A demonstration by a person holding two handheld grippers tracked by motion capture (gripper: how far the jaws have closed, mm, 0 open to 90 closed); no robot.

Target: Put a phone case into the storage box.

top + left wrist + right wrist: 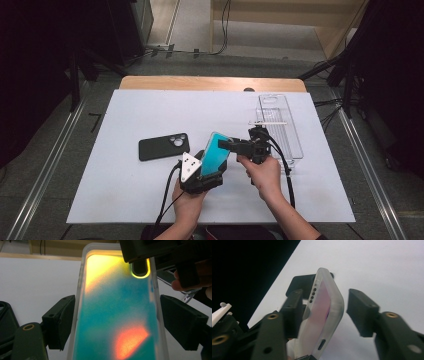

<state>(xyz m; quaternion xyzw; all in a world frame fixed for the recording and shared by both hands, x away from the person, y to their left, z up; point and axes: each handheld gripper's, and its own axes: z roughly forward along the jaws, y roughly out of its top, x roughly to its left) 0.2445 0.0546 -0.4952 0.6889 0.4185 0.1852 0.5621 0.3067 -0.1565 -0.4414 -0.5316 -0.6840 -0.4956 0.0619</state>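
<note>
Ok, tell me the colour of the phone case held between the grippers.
Teal with yellow and orange patches, frosted clear rim; the phone case shows best in the left gripper view.

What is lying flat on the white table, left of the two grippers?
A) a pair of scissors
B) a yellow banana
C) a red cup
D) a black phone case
D: a black phone case with round camera cut-outs lies flat on the white table.

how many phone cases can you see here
2. A black phone case lies flat on the white sheet, left of the grippers. A translucent teal-tinted phone case is held upright in the left gripper, with the right gripper at its top edge.
</note>
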